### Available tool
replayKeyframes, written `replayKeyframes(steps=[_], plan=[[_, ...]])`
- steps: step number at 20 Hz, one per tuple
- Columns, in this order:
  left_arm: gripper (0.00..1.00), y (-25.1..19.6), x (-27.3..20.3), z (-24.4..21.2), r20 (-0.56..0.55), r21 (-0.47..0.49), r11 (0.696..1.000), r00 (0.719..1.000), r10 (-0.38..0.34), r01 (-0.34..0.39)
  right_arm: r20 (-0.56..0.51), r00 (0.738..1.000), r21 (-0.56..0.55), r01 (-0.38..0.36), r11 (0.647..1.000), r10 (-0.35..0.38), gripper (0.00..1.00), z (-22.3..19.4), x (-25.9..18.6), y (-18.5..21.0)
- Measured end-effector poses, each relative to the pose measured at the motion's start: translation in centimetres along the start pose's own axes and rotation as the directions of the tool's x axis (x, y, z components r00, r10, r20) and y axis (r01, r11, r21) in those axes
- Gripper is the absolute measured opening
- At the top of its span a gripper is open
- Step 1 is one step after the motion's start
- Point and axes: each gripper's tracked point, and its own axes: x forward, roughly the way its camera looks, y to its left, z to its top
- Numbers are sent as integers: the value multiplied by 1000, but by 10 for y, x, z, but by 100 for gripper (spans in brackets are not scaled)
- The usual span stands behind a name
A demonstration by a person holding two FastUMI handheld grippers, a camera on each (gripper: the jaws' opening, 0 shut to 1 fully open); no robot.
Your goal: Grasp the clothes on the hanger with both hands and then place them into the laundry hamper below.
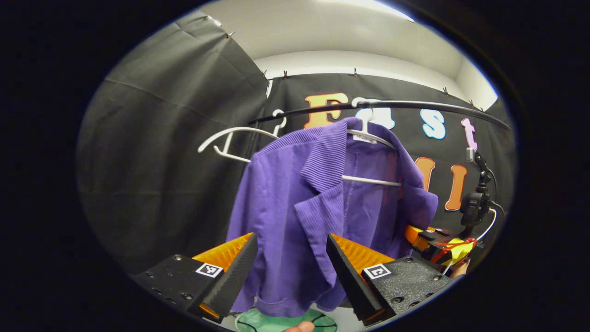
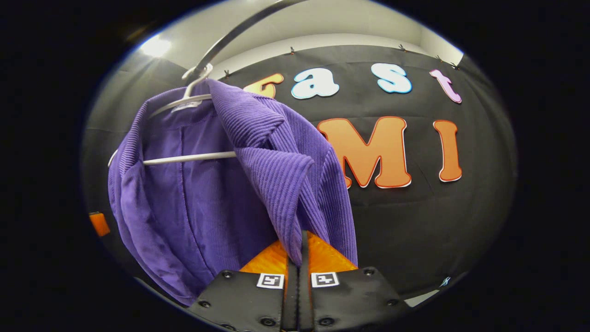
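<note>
Purple jacket point(image 1: 295, 203) hangs on a white hanger point(image 1: 368, 180) from the black rail point(image 1: 382, 105), second white hanger point(image 1: 230, 138) bare beside it. Left tongs point(image 1: 291, 258) wide open, fingers either side of the jacket's front panel and lapel, not touching. Right tongs point(image 2: 295, 258) closed tight, pinching the jacket's ribbed front edge between both fingers. Green hamper point(image 1: 286, 323) sits below the jacket hem, partly visible.

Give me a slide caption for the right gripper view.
Right gripper shut on the purple ribbed jacket's front edge, garment hanging on its white plastic hanger.
</note>
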Motion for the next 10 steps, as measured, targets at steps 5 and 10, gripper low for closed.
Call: replayKeyframes(steps=[5,10], plan=[[95,-27,22,-47,-84,-27,999,996,-29,27,17,998,-12,-61,998,61,4,12,-19,-1],[96,-13,63,-74,-60,1,992,990,126,-126,21,994,-46,-102,994,103,8,16,-27,6]])
